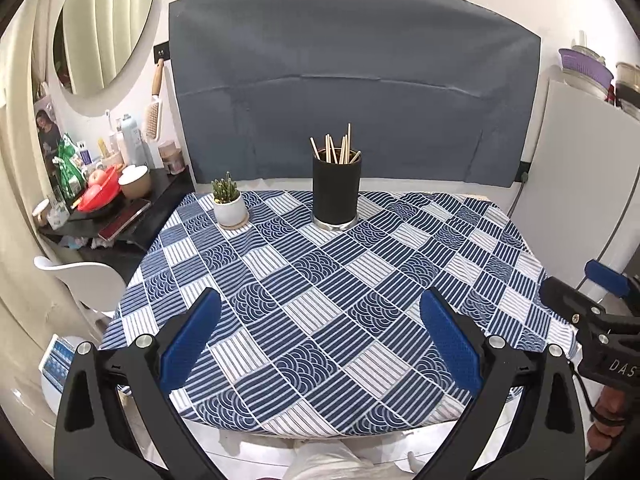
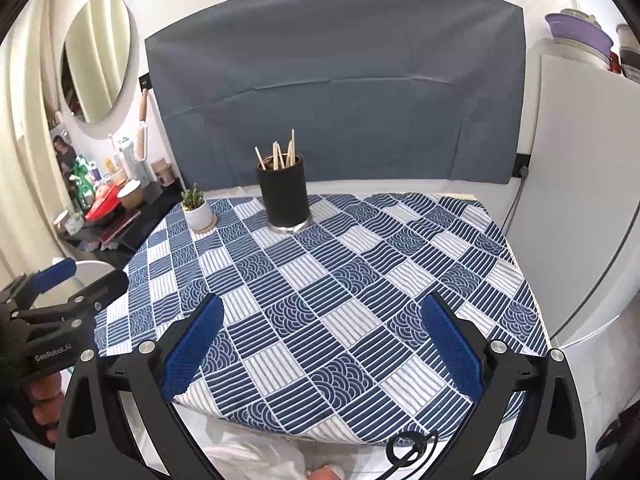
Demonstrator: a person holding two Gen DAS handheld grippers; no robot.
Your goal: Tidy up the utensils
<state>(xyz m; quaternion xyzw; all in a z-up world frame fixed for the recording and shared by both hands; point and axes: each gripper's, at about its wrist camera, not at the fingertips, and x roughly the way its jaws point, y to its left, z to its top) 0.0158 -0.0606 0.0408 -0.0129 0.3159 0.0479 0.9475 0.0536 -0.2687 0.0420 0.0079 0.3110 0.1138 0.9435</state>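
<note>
At the far middle of the worktop [image 1: 304, 280] stands a black cylindrical holder [image 1: 337, 192] with a silver base, upright on the blue-and-white patterned cloth. Wooden chopsticks [image 1: 336, 148] stand in it, tips up, fanned loosely, some leaning left. Exact count cannot be told.

Left of the holder, near the worktop's far left corner: small green plant in a white pot [image 1: 229, 206] on a round coaster. Pot and holder are apart, not touching.

Left tongs [image 1: 320, 320]: wide open, blue pads spread, nothing between them. They hang over the near edge of the worktop, well short of the holder, pointing toward it.

Right tongs [image 2: 322, 322]: also wide open, blue pads apart, gripping nothing. Same attitude, over the near edge, holder well ahead and slightly left of centre in the right wrist view.

Each tool shows in the other's camera: right tongs at the right border of the left view, off the worktop's right edge; left tongs at the left border of the right view, with the person's fingers around the handle.

Cloth between tongs and holder carries no loose utensil in either view.

Surroundings: grey-blue panel [image 1: 352, 80] against the wall behind the worktop; round mirror [image 1: 106, 20] upper left; dark side shelf [image 1: 160, 192] at left crowded with bottles, a bowl, a red dish; white chair [image 1: 80, 276] beside it; white cabinet [image 1: 580, 184] at right.
</note>
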